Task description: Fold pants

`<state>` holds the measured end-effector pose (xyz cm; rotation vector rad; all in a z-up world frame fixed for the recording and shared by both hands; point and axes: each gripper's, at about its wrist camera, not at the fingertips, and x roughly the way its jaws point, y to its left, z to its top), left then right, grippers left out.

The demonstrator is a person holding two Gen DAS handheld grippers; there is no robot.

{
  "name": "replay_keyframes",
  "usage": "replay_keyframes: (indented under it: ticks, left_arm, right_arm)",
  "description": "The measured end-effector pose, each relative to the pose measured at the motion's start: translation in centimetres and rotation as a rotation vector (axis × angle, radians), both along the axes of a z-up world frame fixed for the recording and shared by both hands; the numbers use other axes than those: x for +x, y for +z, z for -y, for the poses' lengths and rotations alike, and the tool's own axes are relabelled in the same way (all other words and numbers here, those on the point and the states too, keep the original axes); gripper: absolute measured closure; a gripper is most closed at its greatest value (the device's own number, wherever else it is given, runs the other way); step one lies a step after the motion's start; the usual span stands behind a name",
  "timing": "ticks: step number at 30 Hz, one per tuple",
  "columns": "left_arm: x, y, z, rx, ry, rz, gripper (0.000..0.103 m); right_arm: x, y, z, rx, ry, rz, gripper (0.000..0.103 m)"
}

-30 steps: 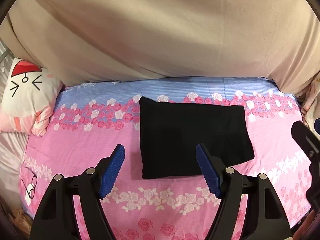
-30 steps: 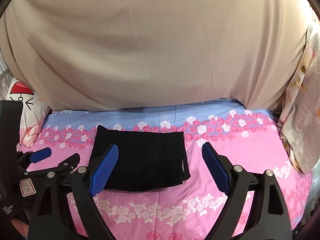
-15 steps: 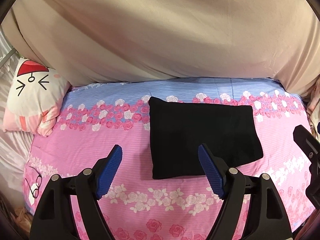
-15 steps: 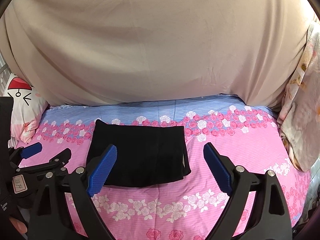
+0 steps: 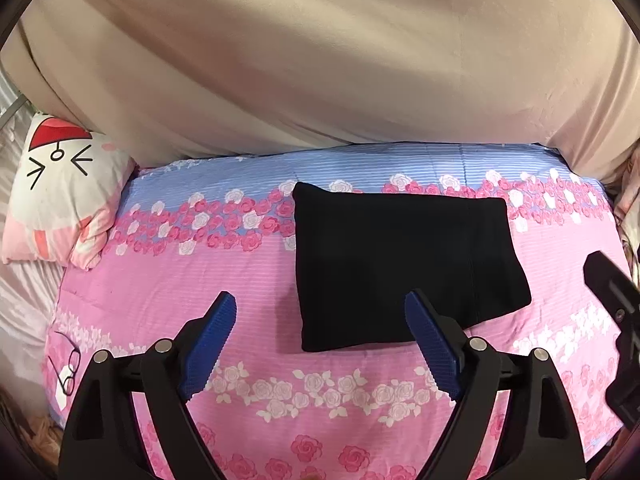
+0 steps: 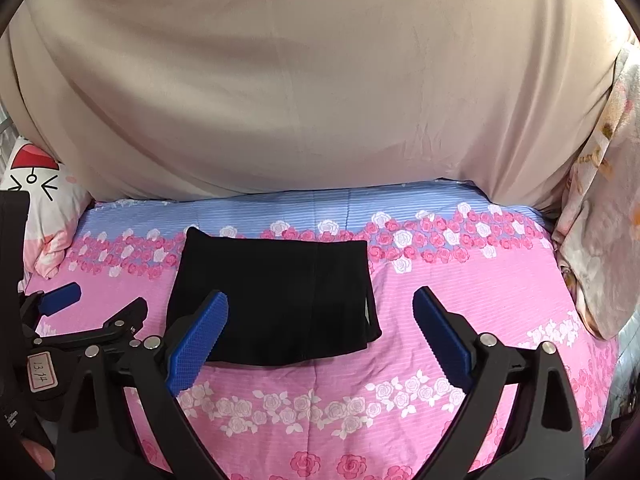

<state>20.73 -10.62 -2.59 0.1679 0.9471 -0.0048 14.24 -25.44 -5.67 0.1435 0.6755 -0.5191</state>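
Both the left gripper (image 5: 320, 332) and right gripper (image 6: 320, 328) have let go, jaws opening and empty, leaving the pants (image 5: 404, 268) folded ahead on the bed (image 5: 160, 292), seemingly finished.

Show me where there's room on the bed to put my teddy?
Bare quilt lies between the cartoon pillow and the folded black pants, and right of the pants toward the floral bedding. Nearest the grippers it is crowded.

Soft, even indoor light with faint shadows; both fisheye views bend strongly and darken at the corners.
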Motion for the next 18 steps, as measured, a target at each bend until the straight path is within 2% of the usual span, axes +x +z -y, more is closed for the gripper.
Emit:
replay_keyframes:
  ticks: [6, 10, 18]
  left_arm:
    - [0.6, -1.4, 0.2, 0.016, -0.011, -0.016, 0.016]
    - [1.2, -2.2, -0.3, -0.003, 0.001, -0.028, 0.016]
    - [2.0, -2.0, -1.2, 0.010, 0.016, 0.019, 0.016]
  right_arm:
    - [0.6, -1.0, 0.0, 0.012, 0.000, -0.017, 0.011]
    - [0.9, -1.4, 0.0, 0.017, 0.000, -0.028, 0.011]
    - [1.4, -1.6, 0.4, 0.018, -0.005, -0.031, 0.011]
